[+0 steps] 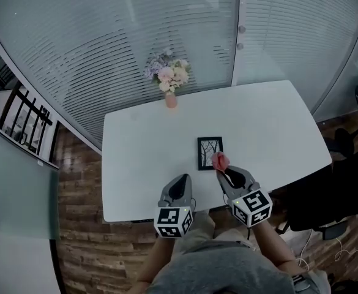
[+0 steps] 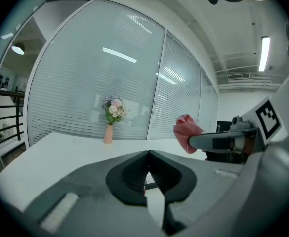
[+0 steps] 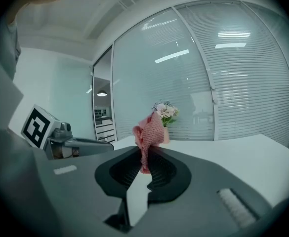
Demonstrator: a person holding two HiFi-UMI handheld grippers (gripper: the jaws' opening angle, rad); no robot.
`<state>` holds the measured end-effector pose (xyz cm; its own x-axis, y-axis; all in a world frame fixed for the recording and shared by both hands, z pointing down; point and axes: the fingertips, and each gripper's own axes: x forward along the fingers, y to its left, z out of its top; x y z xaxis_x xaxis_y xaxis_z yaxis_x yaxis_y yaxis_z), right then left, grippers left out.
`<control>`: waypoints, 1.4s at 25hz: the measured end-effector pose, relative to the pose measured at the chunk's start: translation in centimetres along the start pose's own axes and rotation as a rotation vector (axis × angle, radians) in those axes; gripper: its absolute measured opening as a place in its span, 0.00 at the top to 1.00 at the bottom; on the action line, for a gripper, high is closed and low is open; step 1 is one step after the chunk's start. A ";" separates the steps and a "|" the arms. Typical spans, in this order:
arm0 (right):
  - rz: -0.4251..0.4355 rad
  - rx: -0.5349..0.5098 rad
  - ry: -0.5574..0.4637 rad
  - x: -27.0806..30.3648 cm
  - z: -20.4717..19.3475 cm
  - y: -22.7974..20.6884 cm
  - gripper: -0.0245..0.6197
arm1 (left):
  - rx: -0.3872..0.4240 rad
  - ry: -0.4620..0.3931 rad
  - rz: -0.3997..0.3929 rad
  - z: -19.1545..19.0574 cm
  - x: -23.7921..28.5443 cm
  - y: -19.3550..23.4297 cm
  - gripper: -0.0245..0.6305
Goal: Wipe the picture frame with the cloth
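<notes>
- My right tool [image 1: 220, 168] is clamped on the cloth [image 1: 220, 160]; in the right gripper view the pink fabric stands up in a bunch out of the closed jaws, with only a short tail pinched between them.
- My left tool [image 1: 181, 179] has its jaws pressed together with nothing in them; it hovers just to the left of the right tool, over the near edge of the tabletop [image 1: 264, 121].
- The picture frame [image 1: 210, 152] lies flat just ahead of the right tool's tip and a little to its left; in the head view the cloth overlaps the frame's near right corner.
- Risk, as I judge it: the pinch on the cloth is small, so a firm drag across the frame could pull the fabric out of the jaws.
- Risk: nothing pins the frame (my left tool sits to its near left, not on it), so a sideways stroke could push it along the smooth tabletop instead of cleaning it.
- Risk: if I lower the right tool too steeply, the hard jaw tips could reach the frame's face before the cloth does and mark it.
- The vase of flowers [image 1: 169, 84] stands far ahead of both tools, well apart from the frame; I see little danger there.
- Hard to tell: whether the cloth touches the frame or hangs just above it; I cannot make out the frame with certainty in either gripper view, since each tool's own body blocks most of what lies below; the picture inside is too small to read beyond dark branching lines.
</notes>
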<state>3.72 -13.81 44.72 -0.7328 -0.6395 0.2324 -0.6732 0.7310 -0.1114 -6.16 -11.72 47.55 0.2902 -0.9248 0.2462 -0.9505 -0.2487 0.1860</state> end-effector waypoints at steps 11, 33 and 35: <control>0.006 -0.034 0.071 4.5 -1.7 -3.4 0.90 | 0.032 0.080 -0.034 -2.9 4.3 0.9 0.96; 0.050 -0.282 0.348 14.1 -6.9 -8.6 0.90 | 0.140 0.437 -0.111 -11.7 12.0 1.2 0.96; 0.057 -0.318 0.382 15.0 -7.8 -8.8 0.90 | 0.145 0.462 -0.116 -12.3 12.2 1.1 0.96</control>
<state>-0.56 -27.93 56.74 -0.6387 -0.5073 0.5785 -0.5263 0.8365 0.1526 -2.34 -19.70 62.49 0.3828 -0.6723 0.6336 -0.9051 -0.4104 0.1113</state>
